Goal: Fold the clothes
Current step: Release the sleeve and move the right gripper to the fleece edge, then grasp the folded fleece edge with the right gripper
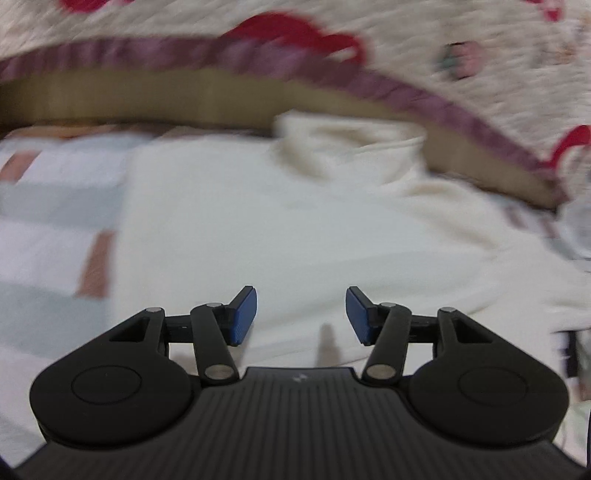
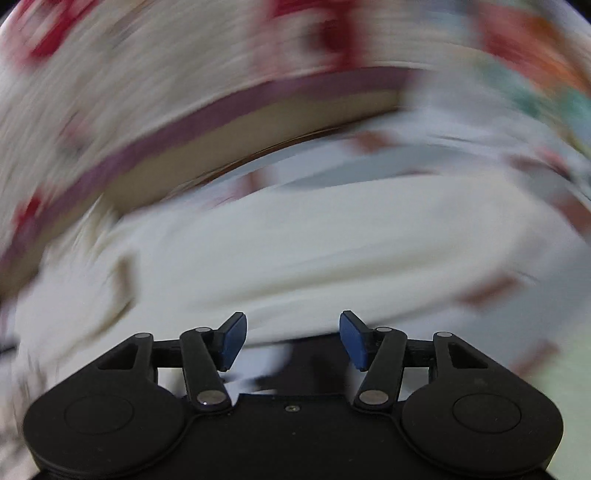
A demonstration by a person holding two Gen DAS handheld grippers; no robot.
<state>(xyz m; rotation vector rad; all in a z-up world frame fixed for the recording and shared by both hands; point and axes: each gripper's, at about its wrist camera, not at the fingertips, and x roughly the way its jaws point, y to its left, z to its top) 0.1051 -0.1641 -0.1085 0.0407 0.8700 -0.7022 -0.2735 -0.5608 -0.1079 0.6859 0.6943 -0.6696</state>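
A: Left wrist view. The left gripper (image 1: 301,314), black with blue ribbed pads, is hovering over a cream-white, soft knitted garment (image 1: 295,229). Jaws are standing apart, nothing between them, pads pressing on nothing.

B: Where is the garment lying?

A: It is lying spread on a pale bedsheet with pink and grey blocks (image 1: 55,206), filling the middle of the view. Its rolled collar (image 1: 351,147) is bunching at the far end, touching a tan band (image 1: 184,99) edged with a mauve ruffled trim (image 1: 147,51). Beyond that, a cream quilted cover with red shapes (image 1: 424,33) is rising.

B: Right wrist view?

A: Heavily smeared by motion blur. The right gripper (image 2: 293,338), same black build and blue pads, is showing jaws apart, nothing clamped. The same cream-white garment (image 2: 332,240) is running across the middle, just ahead of the fingertips. Something dark is lying directly under the pads; cannot tell what it is.

B: Surroundings there?

A: The mauve trim (image 2: 184,122) and tan band (image 2: 229,147) are arcing across the upper left, the quilted cover (image 2: 147,55) above them, the blocked bedsheet (image 2: 406,147) to the right of the garment. Finer detail is too blurred to read.
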